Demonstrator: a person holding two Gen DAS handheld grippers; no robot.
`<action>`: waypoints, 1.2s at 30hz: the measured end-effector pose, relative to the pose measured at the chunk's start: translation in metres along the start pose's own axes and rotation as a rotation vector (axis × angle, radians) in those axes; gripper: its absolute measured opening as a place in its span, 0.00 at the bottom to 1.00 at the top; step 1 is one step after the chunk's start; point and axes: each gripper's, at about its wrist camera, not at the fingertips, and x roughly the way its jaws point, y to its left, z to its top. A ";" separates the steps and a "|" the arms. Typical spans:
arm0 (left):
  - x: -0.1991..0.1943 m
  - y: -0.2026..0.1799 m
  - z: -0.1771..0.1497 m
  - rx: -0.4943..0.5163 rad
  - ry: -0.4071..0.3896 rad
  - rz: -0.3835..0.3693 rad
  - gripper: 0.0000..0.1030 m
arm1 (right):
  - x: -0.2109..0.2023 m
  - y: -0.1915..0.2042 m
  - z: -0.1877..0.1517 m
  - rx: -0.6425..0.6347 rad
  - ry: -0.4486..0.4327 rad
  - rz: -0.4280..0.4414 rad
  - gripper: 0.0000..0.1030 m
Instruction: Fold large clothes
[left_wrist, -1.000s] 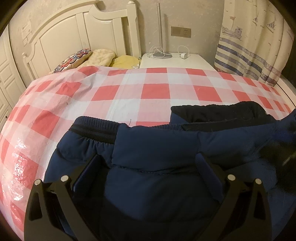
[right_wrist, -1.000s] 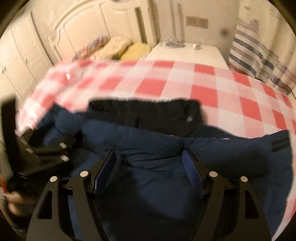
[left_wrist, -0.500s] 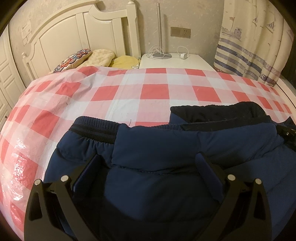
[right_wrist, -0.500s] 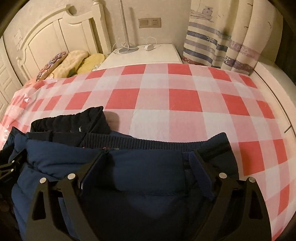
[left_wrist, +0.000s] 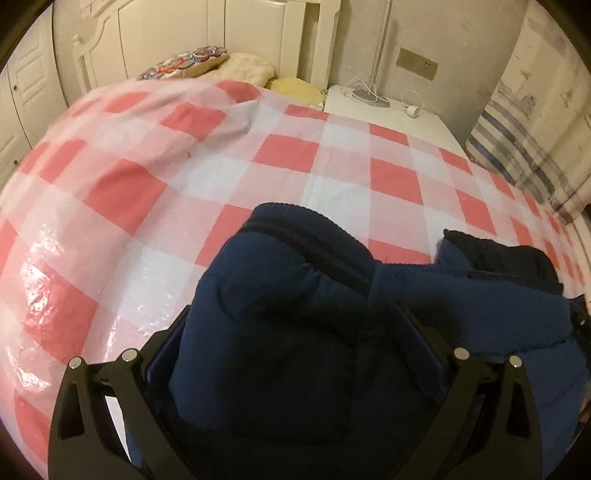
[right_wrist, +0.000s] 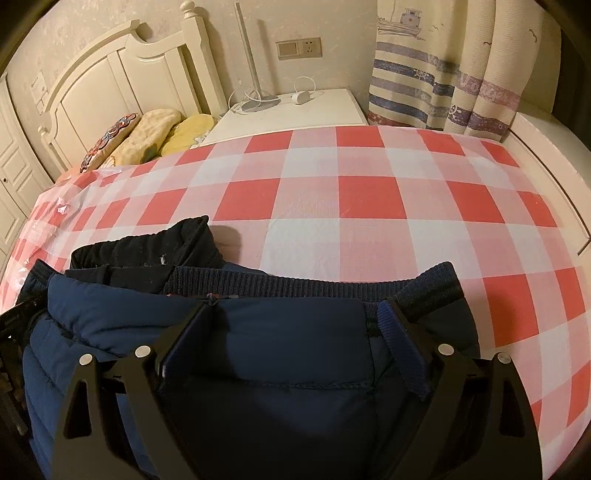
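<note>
Two black grippers work a padded navy-blue jacket (right_wrist: 280, 332) with ribbed knit hem that lies on the bed's red-and-white checked plastic-covered sheet (right_wrist: 369, 206). Spread wide, the right gripper (right_wrist: 291, 321) has its blue-padded fingers on either side of the flat fabric just below the hem, not pinching it. Bunched, raised jacket fabric fills the left gripper (left_wrist: 295, 332); whether its pads press the cloth cannot be told.

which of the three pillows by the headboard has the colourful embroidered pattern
The leftmost pillow with red and blue embroidery, nearest the headboard's outer post. The beige pillow beside it and the plain yellow pillow carry no such stitching.
</note>
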 end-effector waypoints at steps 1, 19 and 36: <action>-0.002 -0.001 -0.001 0.005 -0.012 0.010 0.98 | -0.001 0.000 0.001 -0.001 0.005 0.001 0.84; -0.003 0.003 -0.003 -0.010 -0.027 0.010 0.98 | -0.005 0.123 -0.023 -0.276 0.038 0.051 0.82; 0.000 0.000 -0.003 0.003 -0.018 0.034 0.98 | -0.028 0.015 -0.050 -0.074 0.002 -0.015 0.94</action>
